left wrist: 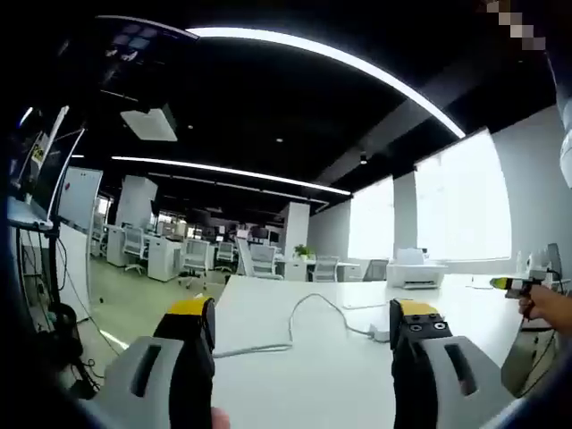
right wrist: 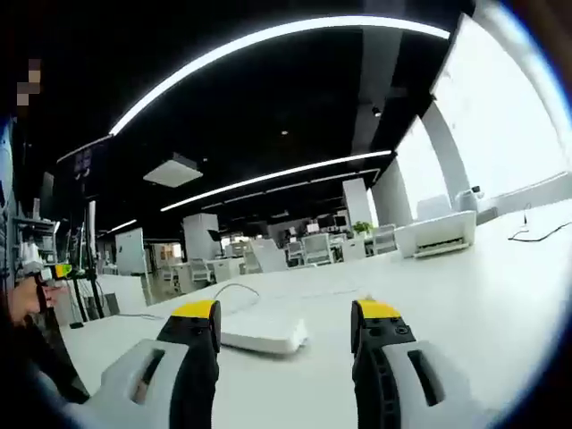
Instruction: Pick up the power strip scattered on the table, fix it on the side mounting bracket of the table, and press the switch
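Left gripper [left wrist: 304, 315]: my yellow-tipped jaws stand wide apart, holding nothing, above the broad white table [left wrist: 313, 375].
Right gripper [right wrist: 286, 315]: jaws likewise spread wide, empty.
Power strip: flat white plastic power strip [right wrist: 264, 332] lies on the table just beyond my right fingertips, untouched.
Cord: thin white cable [left wrist: 308, 313] curls across the table behind it.
Printer: white boxy printer [right wrist: 438, 234] at the table's far edge.

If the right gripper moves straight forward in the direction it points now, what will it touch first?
Most likely the white power strip, which lies flat on the white table just ahead, between the open jaws of the right gripper. Depth is hard to judge; aimed slightly higher, it could pass over the strip.
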### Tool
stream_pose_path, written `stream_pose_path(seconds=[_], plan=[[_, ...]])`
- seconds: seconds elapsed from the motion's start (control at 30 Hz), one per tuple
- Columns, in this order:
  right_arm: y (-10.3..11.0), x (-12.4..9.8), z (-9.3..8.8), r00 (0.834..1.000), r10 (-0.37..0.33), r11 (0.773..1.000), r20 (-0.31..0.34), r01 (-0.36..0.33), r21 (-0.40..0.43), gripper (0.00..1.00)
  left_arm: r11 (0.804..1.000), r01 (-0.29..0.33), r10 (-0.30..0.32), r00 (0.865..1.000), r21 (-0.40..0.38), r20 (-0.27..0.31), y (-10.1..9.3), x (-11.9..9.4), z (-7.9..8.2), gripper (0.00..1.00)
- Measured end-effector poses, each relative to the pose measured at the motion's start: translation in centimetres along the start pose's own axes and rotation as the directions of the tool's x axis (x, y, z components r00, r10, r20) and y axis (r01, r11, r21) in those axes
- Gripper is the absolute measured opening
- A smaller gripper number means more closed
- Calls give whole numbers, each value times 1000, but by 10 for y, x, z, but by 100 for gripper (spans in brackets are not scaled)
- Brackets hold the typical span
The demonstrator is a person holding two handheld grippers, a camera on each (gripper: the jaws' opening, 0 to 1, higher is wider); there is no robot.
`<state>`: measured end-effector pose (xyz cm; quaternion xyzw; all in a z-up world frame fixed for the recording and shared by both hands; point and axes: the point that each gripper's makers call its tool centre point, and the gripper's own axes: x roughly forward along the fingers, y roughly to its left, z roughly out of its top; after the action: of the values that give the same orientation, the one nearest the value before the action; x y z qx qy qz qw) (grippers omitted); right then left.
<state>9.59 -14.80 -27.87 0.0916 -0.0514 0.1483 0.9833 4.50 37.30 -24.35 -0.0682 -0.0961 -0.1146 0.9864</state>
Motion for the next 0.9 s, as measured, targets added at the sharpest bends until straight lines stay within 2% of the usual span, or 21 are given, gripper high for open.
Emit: stream_pose_path(seconds=[0.2, 0.5, 0.9], plan=[[5, 2, 5, 1000, 4, 1000, 10, -4, -1, 55, 1000, 5, -5, 1000, -1, 2, -2, 0, 2, 83], [8, 2, 2, 1000, -1, 1000, 4, 1, 4, 54, 1000, 10, -10, 1000, 6, 3, -1, 1, 5, 83], [8, 5, 7, 1000, -6, 1000, 2, 6, -1, 54, 1000, 30, -30, 1000, -7, -4, -3, 7, 1, 83]])
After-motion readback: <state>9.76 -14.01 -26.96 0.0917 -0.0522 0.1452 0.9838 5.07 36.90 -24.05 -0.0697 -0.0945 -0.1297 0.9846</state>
